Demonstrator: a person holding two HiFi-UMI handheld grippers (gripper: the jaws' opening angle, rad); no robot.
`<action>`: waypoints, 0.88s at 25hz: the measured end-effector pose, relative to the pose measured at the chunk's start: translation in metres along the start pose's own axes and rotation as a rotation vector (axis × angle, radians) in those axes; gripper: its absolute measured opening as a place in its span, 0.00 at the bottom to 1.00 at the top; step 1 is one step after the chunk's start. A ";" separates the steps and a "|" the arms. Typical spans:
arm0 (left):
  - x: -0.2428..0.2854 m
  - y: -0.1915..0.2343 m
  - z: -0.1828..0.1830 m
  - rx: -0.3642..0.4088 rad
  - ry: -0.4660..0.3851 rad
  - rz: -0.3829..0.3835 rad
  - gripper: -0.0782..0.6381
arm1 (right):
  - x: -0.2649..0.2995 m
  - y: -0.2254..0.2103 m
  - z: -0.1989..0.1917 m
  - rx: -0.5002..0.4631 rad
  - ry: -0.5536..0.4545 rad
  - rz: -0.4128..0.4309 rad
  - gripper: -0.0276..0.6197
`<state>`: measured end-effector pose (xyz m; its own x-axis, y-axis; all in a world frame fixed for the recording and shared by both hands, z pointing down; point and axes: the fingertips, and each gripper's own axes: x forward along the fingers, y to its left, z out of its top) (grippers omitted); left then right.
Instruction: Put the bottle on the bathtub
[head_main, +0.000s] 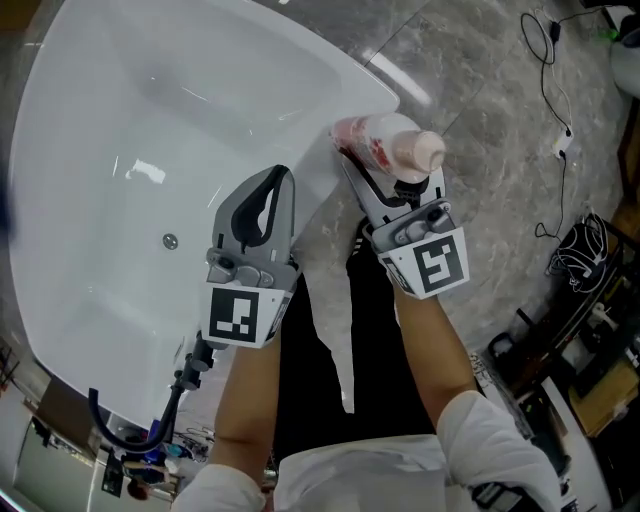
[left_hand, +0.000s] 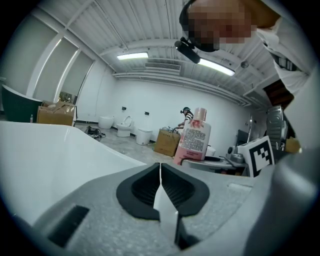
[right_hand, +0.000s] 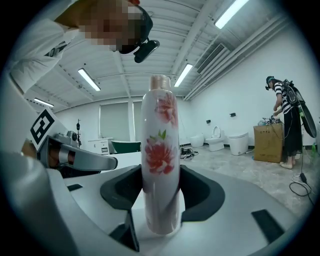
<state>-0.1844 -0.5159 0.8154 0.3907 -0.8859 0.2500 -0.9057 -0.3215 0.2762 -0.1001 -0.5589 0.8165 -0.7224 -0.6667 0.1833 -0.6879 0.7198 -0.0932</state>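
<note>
Bathtub (head_main: 110, 120) fills upper left of head view. Left gripper (head_main: 280, 178) at centre, over tub rim, jaws pressed together, nothing between them. Right gripper (head_main: 352, 165) right of centre, jaws clamped on flowered bottle (head_main: 392, 146), at tub's right edge; contact with rim unclear. Grey floor (head_main: 500, 120) at right.

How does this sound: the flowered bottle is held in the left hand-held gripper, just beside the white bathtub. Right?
Not quite: the right hand-held gripper holds the bottle, not the left. The right gripper view shows the bottle clamped upright between its jaws. The left hand-held gripper is shut and empty in its own view. The rest is right: the bottle is just beside the white bathtub.
</note>
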 end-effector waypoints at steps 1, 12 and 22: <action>-0.001 0.000 0.000 -0.003 0.006 -0.001 0.14 | 0.001 0.000 -0.001 -0.004 0.003 0.001 0.40; -0.007 -0.008 0.013 -0.041 -0.018 -0.036 0.14 | 0.003 0.002 -0.013 -0.049 0.012 -0.004 0.40; -0.013 -0.010 0.004 -0.046 -0.005 -0.044 0.14 | 0.007 0.007 -0.021 -0.107 -0.012 0.023 0.40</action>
<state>-0.1807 -0.5026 0.8051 0.4287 -0.8732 0.2317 -0.8792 -0.3442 0.3294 -0.1079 -0.5544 0.8376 -0.7393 -0.6514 0.1708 -0.6601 0.7511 0.0074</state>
